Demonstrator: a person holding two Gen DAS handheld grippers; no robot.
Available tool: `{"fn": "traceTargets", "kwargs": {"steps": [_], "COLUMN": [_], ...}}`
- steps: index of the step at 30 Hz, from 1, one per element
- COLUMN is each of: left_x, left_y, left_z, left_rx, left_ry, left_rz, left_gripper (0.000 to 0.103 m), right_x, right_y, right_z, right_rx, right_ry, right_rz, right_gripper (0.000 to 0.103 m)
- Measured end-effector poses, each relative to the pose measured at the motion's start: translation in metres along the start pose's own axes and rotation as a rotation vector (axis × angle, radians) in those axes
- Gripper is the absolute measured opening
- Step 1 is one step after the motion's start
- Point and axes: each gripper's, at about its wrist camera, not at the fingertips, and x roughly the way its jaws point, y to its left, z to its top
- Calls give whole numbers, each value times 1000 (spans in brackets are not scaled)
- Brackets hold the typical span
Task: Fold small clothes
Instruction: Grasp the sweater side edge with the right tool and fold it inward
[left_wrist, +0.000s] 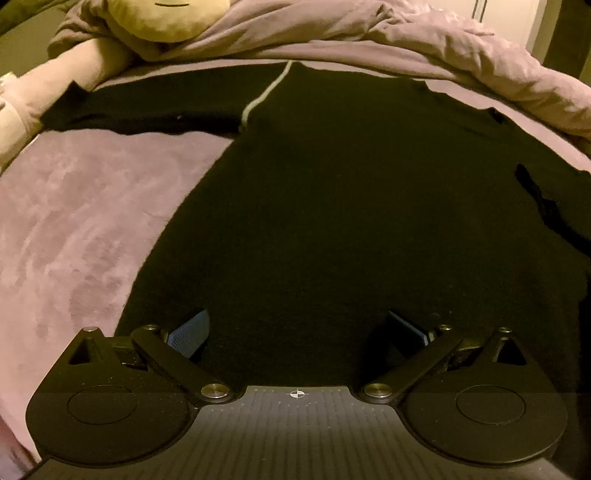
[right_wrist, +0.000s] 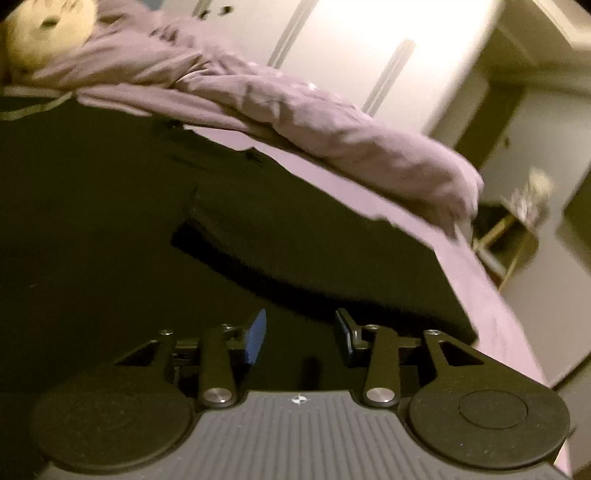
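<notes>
I hold my left gripper (left_wrist: 295, 325) tilted steeply down over the lower part of a black long-sleeved top (left_wrist: 332, 221) that lies spread flat on the pink bedsheet (left_wrist: 74, 221). Its jaws stand wide apart, the 2 blue pads (left_wrist: 190, 332) well clear of each other with only the dark cloth below them; I cannot tell whether the tips touch the fabric. My right gripper (right_wrist: 299, 332) points more shallowly and is rolled, so the bed runs slantwise across its view. Its jaws are partly apart, nothing between the pads, above the top's right side near the bed's edge.

The top's 1 sleeve stretches left toward a plush toy (left_wrist: 166, 18), whose face is cut off at the frame's top. A pale stripe (left_wrist: 266, 92) marks the shoulder seam. The right sleeve lies folded over the body, its outline lost in the black. A crumpled pink duvet (left_wrist: 443, 55) lies just beyond the collar. The right view is blurred; a wardrobe (right_wrist: 351, 55) shows behind, and the clutter on the floor I cannot identify.
</notes>
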Motion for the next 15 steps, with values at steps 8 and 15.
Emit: {"fn": "traceTargets", "kwargs": {"steps": [8,15], "left_x": [5,7], "left_y": [13,22], "left_z": [5,5], "left_rx": [-25,-47], "left_ry": [5,11], "left_rz": [-13,-17], "left_gripper": [103,103], "right_x": [48,51], "right_y": [43,46], "right_z": [23,23], "right_rx": [-131,-118], "right_ry": [-18,-26], "right_rz": [35,53], "right_gripper": [25,9]}}
